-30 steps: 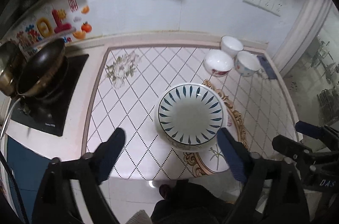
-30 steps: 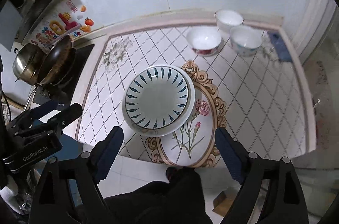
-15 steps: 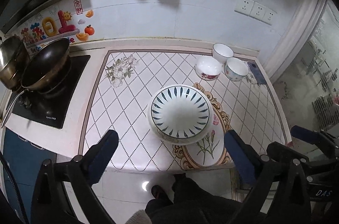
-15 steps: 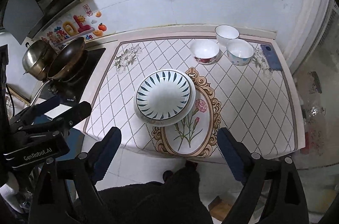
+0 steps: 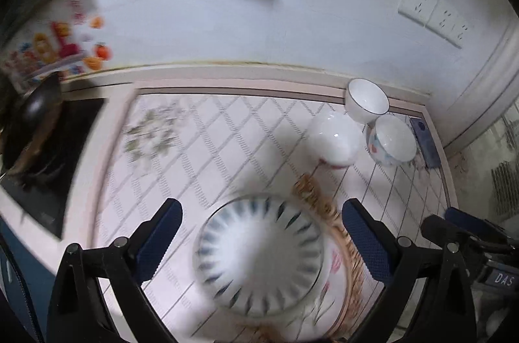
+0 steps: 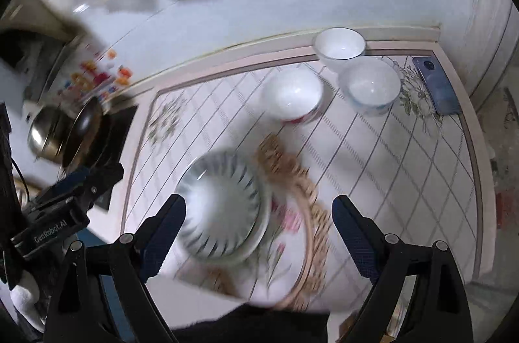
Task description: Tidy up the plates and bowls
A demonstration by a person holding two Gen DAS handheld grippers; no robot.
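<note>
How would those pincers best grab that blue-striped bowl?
By its raised rim, probably. The bowl sits upright on a plate, too wide to straddle, so one finger inside, one outside. The near-left edge looks freest; the oval tray crowds the right.

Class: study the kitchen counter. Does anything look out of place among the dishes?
A dark phone lies at the counter's back right corner beside the three bowls; it isn't crockery. Nothing looks spilled or broken, though blur hides detail.
</note>
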